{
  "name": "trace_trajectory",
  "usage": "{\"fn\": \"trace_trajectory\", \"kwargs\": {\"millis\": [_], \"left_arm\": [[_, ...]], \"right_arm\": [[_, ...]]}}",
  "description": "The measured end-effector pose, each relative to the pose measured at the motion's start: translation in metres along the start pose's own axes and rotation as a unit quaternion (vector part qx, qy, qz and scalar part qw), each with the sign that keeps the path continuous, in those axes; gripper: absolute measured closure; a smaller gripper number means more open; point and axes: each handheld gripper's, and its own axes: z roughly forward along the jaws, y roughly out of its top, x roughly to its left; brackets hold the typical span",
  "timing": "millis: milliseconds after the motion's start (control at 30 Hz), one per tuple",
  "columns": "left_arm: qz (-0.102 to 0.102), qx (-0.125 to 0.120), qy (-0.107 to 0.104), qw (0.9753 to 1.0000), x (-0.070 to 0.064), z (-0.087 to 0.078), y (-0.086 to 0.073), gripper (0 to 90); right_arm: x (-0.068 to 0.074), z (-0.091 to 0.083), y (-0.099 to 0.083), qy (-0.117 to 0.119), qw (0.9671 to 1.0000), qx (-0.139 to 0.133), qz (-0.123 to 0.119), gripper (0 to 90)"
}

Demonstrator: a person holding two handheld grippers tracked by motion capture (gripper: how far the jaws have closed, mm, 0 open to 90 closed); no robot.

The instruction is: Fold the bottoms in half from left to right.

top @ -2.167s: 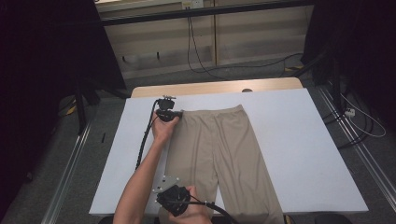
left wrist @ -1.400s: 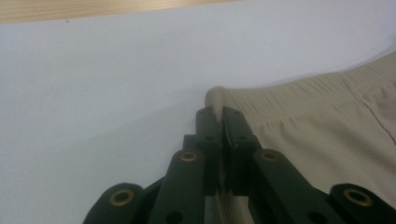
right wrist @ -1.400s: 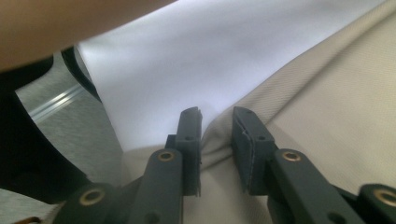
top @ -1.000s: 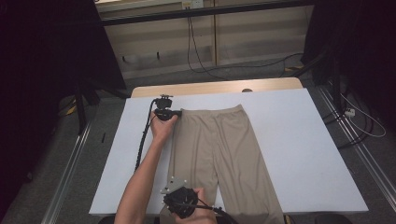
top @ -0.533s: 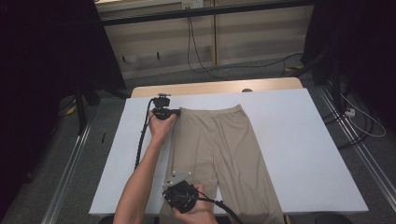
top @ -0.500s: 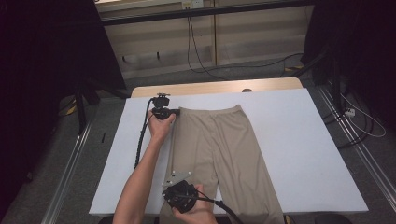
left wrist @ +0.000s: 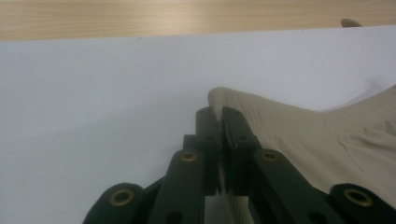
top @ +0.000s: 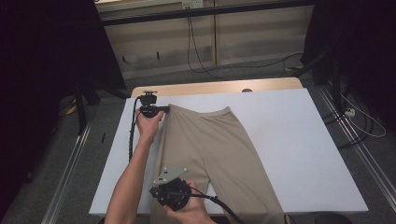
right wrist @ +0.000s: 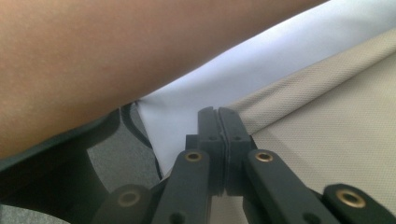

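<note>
At the beige trousers' far left waist corner, my left gripper pinches fabric. Right gripper at their near left edge: jaws closed, catching cloth unclear.

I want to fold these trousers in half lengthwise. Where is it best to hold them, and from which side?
Probably along the left edge of the trousers: the waistband corner, where the left hand-held gripper is shut, and lower on that leg hem, by the right hand-held gripper. Come from the left, low over the sheet, since the cloth lies flat.
</note>
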Motion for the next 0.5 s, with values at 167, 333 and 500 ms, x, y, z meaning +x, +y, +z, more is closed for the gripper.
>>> {"fn": "trace_trajectory", "kwargs": {"millis": [167,333,500], "left_arm": [[-0.007,-0.004,0.007,0.9999,0.011,-0.011,-0.001,86.4],[-0.018,-0.013,0.024,0.9995,0.027,-0.025,-0.004,86.4],[-0.024,-0.015,0.040,0.9988,0.044,-0.041,-0.005,86.4]], "right_arm": [[0.003,0.003,0.006,0.009,0.9999,-0.004,-0.005,89.3],[0.007,0.009,0.013,0.024,0.9997,-0.008,-0.007,89.3],[0.014,0.012,0.024,0.036,0.9991,-0.016,-0.017,89.3]]}}
